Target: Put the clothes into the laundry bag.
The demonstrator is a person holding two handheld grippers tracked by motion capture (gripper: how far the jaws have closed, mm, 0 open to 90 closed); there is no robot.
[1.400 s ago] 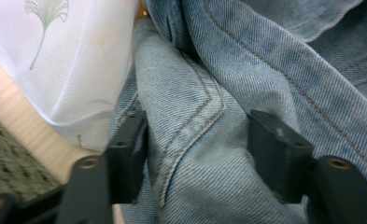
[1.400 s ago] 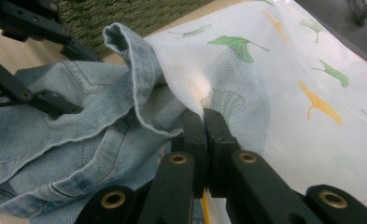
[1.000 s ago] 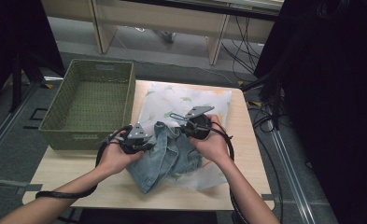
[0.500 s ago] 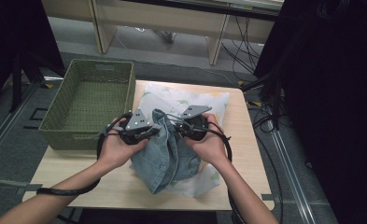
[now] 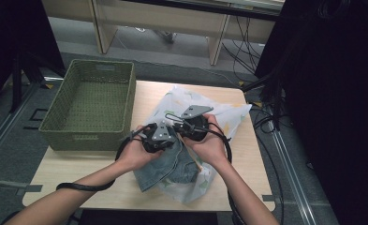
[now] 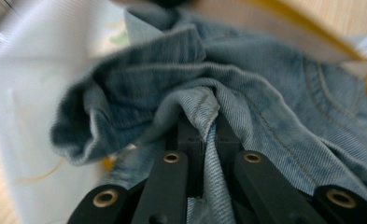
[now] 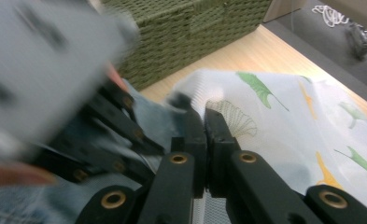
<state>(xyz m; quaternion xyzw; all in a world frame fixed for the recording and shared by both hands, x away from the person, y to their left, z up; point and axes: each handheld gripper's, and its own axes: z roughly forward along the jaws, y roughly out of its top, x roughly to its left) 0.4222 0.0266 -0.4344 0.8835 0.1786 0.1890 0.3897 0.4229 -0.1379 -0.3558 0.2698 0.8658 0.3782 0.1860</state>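
A blue denim garment [image 5: 167, 166] lies partly inside a white bag with a leaf print [image 5: 228, 115] at the middle of the table. My left gripper [image 5: 168, 139] is shut on a fold of the denim [image 6: 274, 93], which bunches over its jaws with the white bag [image 6: 27, 93] behind. My right gripper [image 5: 181, 131] is close to its right, shut on the edge of the bag [image 7: 288, 121]. In the right gripper view the left gripper shows blurred at the left, over the denim [image 7: 41, 200].
A green woven basket [image 5: 125, 93] stands at the left of the wooden table [image 5: 78, 173], close to my left hand; its side [image 7: 181, 23] shows behind the bag. Cables lie on the floor to the right of the table.
My left gripper has moved right with the denim, close up to the right gripper. The denim has gone from spread out to bunched, and the bag has gathered around it.
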